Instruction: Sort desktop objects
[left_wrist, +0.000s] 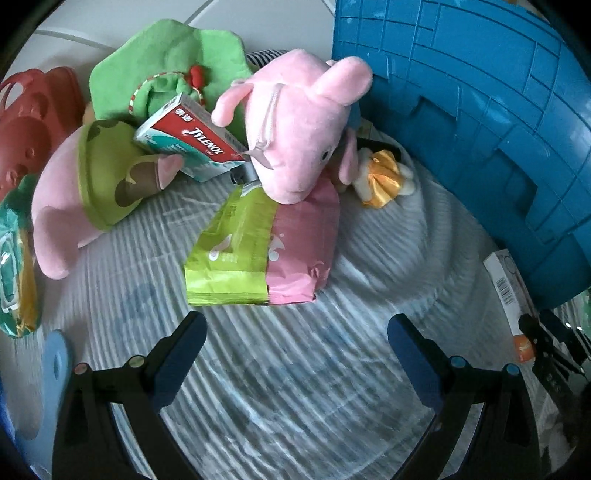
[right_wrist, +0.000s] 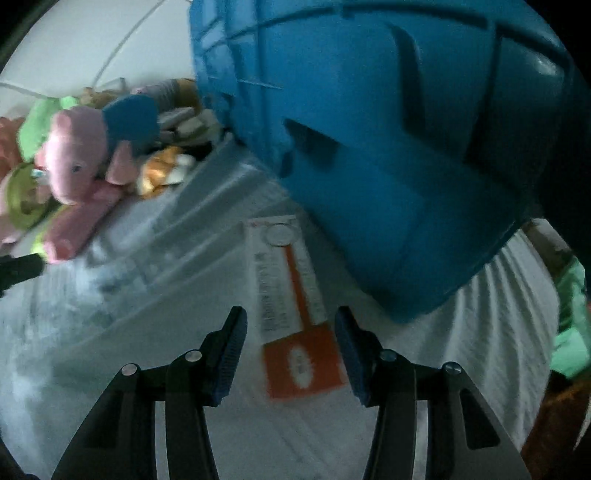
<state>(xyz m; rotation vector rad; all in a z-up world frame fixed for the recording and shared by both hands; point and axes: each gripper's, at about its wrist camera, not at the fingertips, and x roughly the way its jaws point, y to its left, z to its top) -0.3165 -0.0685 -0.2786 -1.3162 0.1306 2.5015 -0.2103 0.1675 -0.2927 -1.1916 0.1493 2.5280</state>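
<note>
Sorting looks barely begun: left gripper (left_wrist: 297, 332) jaws wide and empty before the piled pink pig plush (left_wrist: 295, 122), right gripper (right_wrist: 291, 328) jaws half-open astride the orange-and-white box (right_wrist: 291, 295), not gripping.

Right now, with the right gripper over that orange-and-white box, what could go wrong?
1. The orange-and-white box lies flat on the ribbed cloth, its end between the right gripper fingers, which don't press it; closing may skid it or pinch cloth.
2. The blue crate sits close beside the box; a finger may clip it.
3. The Tylenol box leans on the pink plush pig; a nudge may topple it.
</note>
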